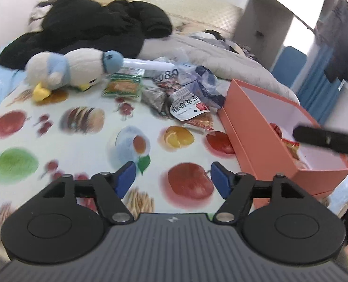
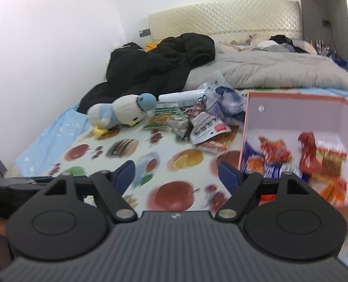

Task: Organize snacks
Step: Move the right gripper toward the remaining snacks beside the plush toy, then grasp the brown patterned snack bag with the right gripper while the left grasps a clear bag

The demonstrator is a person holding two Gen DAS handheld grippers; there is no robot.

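Note:
A pile of snack packets [image 1: 185,98] lies on the fruit-print cloth [image 1: 80,141], left of an open salmon-pink box [image 1: 263,136]. A green packet [image 1: 123,83] lies at the pile's left. In the right wrist view the pile [image 2: 204,129] sits left of the box [image 2: 291,108], which holds several red, orange and blue packets [image 2: 315,157]. My left gripper [image 1: 172,178] is open and empty above the cloth. My right gripper [image 2: 176,174] is open and empty beside the box's near left corner. A dark part of the right gripper [image 1: 326,139] crosses over the box.
A plush penguin [image 1: 73,70] lies left of the pile, also in the right wrist view [image 2: 124,114]. A black jacket [image 1: 91,30] and a grey quilt [image 1: 221,56] lie behind. A white tube [image 1: 148,65] lies at the back of the pile. The wall is at left.

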